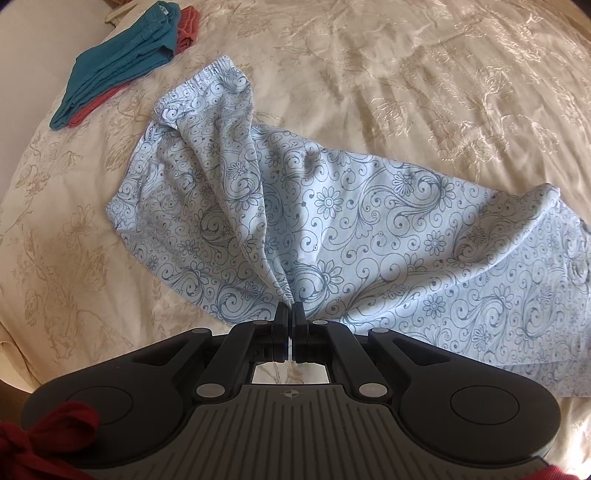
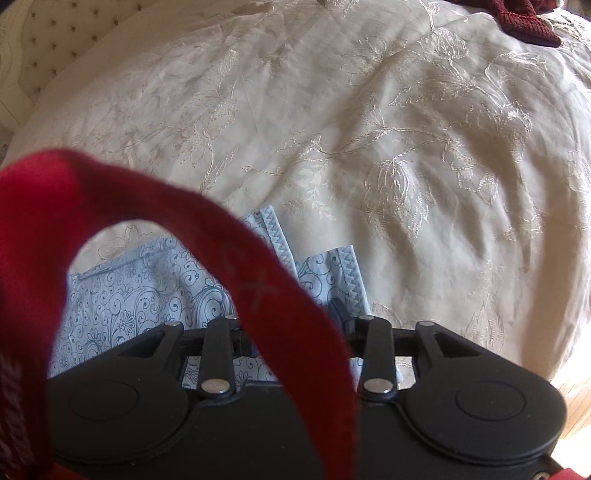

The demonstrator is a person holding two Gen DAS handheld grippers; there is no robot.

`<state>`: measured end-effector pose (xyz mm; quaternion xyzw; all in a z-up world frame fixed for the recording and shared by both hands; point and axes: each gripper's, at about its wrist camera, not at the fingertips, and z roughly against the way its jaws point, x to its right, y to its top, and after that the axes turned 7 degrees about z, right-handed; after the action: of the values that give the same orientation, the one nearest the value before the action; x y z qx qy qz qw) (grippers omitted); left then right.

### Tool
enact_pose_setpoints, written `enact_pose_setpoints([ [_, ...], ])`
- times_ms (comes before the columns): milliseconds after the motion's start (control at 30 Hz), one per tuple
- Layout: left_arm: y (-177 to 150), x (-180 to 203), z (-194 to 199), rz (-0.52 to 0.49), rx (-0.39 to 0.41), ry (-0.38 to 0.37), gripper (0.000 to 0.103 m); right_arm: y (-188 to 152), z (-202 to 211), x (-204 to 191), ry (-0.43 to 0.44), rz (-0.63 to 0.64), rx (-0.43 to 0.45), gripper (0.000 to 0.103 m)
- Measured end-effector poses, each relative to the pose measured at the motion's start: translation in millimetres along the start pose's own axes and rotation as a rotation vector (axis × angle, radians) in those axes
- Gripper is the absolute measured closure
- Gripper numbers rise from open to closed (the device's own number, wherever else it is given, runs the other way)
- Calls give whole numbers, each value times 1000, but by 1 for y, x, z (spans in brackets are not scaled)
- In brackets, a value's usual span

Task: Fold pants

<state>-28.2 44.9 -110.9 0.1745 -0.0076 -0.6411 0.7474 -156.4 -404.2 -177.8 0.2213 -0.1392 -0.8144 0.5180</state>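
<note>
- The pants (image 1: 332, 221) — pale blue, printed with dark blue swirls and flowers — are spread across a cream bedspread (image 1: 424, 74) woven with a leaf pattern; they lie rumpled, not flat.
- The left gripper (image 1: 290, 308) is seen with its jaws pressed together on a gathered pinch of the pants' fabric; from that pinch a raised ridge of cloth is drawn up towards the far end of the garment, where an elastic-looking edge is bunched.
- To the right in the left wrist view, the cloth is humped into a second fold, and the rest is draped down onto the bedspread.
- Folded teal clothing (image 1: 122, 62) is stacked on a reddish piece (image 1: 186, 27) near the far left edge of the bed, well apart from the pants.
- In the right wrist view, two hemmed edges of the pants (image 2: 351, 273), stitched in a zigzag, are seen just beyond the right gripper (image 2: 295, 325); patterned cloth also shows beneath its linkage.
- A red knitted strap (image 2: 258, 280) is looped across the lens and hides the fingertips — so whether the right jaws are apart or closed cannot be told.
- A tufted cream headboard (image 2: 48, 40) is visible at the upper left of that view; a dark red knitted piece (image 2: 524, 18) shows at the top right.
</note>
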Motion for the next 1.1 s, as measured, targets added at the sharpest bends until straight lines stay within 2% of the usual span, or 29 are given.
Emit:
enact_pose_setpoints([
  [33,0,1,0,1,0,2,102,1,1,-2,3,8,1,61],
  [100,-1,2,0,-1,1,5,102,2,5,-8,-9,43,12,87],
  [267,2,0,5,1,13,4,102,6,30,-17,-11,81,88,87],
  [367,4,-8,24,19,52,-41,102,7,62,-18,-10,98,152,87],
  [433,1,-10,29,15,68,-52,102,-1,79,-13,-28,95,165,87],
  [533,-7,-6,13,-2,24,-44,102,-16,71,0,-86,90,102,87],
  [633,-14,4,-10,-18,-28,-21,102,-27,38,12,-96,53,-10,87],
  [733,-19,13,-19,-53,-29,2,102,-34,33,14,-98,67,-27,87],
  [833,-17,13,-8,-44,9,-16,102,-31,46,10,-87,95,23,87],
  [933,-12,4,14,23,71,-45,102,-22,70,2,-80,137,115,87],
  [1000,-8,-5,36,89,140,-95,102,-15,87,-1,-68,144,183,87],
  [1100,-5,-11,57,106,242,-119,102,-8,104,-3,-60,137,270,87],
])
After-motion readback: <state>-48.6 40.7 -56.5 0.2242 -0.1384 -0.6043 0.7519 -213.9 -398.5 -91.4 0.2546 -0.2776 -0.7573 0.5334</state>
